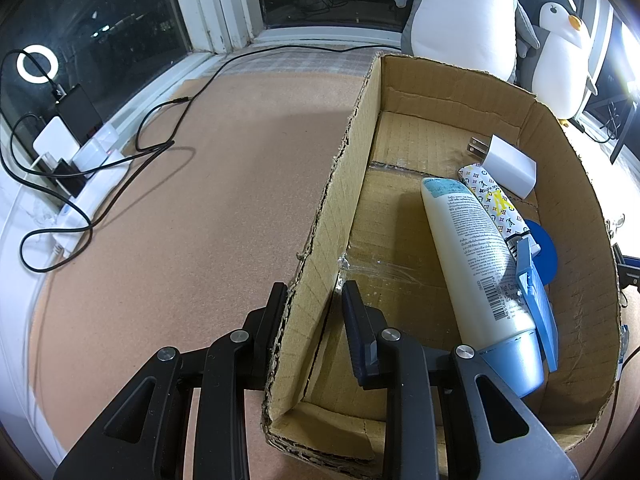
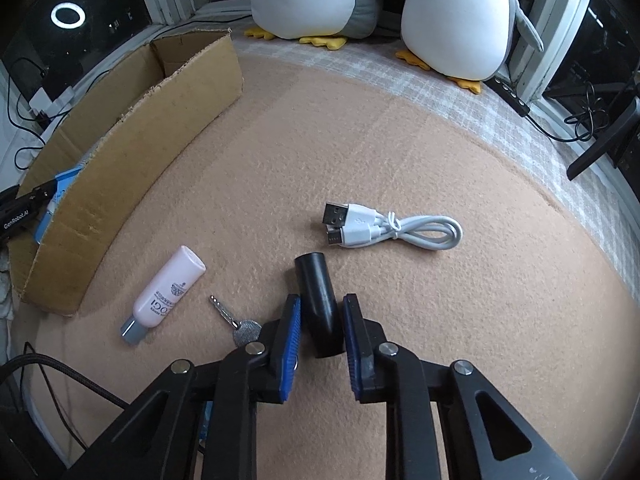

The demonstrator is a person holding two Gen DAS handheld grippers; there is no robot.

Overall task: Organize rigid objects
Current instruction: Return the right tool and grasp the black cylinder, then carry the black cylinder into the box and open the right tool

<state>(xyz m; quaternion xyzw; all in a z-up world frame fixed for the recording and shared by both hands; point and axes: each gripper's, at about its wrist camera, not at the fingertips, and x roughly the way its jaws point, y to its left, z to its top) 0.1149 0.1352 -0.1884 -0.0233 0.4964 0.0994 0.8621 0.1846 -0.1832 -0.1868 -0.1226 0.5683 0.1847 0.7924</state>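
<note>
The right gripper [image 2: 321, 326] is straddling the black plastic cylinder [image 2: 319, 309], its long axis running near-to-far between narrowed jaws; the left gripper [image 1: 313, 308] is clamping the brown cardboard box's [image 1: 344, 184] wall.

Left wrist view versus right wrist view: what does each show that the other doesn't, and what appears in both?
Only the left wrist view shows the box interior: a white lotion bottle, a patterned tube, a white charger plug and a blue disc, with the left gripper clamped on the box wall.

Only the right wrist view shows the loose items on the mat: a pink tube, a key, a white USB cable, and the right gripper around a black cylinder.

Both show the cardboard box, the plush penguins and the ring light reflection.
</note>
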